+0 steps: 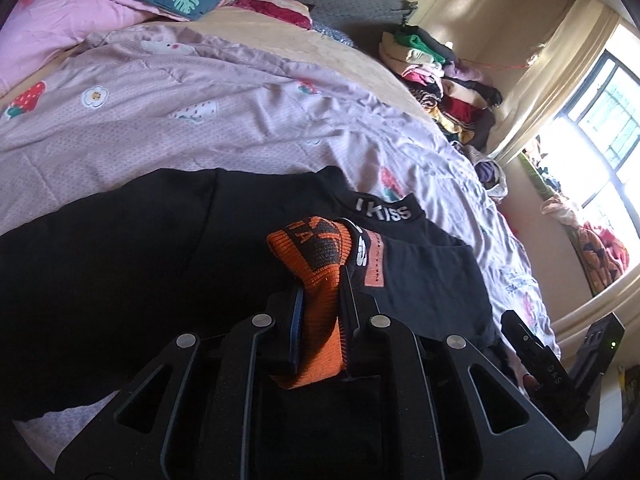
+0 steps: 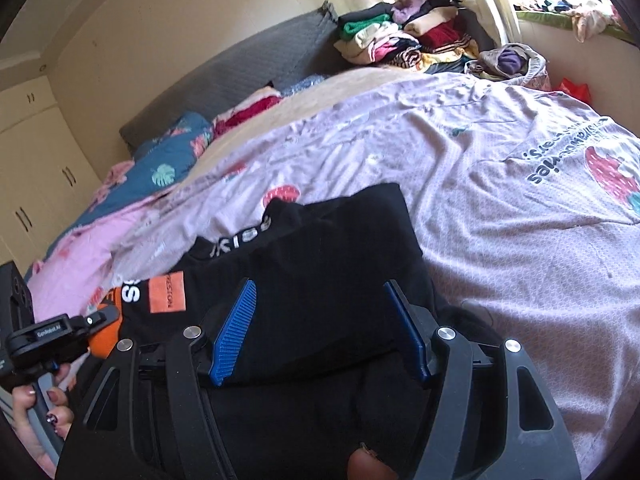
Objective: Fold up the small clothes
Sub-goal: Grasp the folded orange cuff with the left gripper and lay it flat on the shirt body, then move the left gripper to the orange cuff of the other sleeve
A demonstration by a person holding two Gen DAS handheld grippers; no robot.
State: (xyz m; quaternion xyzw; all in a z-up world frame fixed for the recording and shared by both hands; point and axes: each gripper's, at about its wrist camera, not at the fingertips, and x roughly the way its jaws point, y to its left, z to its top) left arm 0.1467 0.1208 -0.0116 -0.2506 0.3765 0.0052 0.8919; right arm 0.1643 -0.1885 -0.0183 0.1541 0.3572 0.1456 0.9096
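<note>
Pinching the orange cuff point(image 1: 316, 280) in our left tongs point(image 1: 320, 292), right tongs point(image 2: 324, 320) spread, we risk dragging the black top point(image 2: 320, 248) crooked.

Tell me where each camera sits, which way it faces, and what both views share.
Left wrist: on the left gripper, facing across the bed to the window; jaws shut on an orange cuff.
Right wrist: on the right gripper, jaws open over the black garment, facing the headboard; left hand visible.
Shared: black garment, orange patch, clothes pile.
</note>
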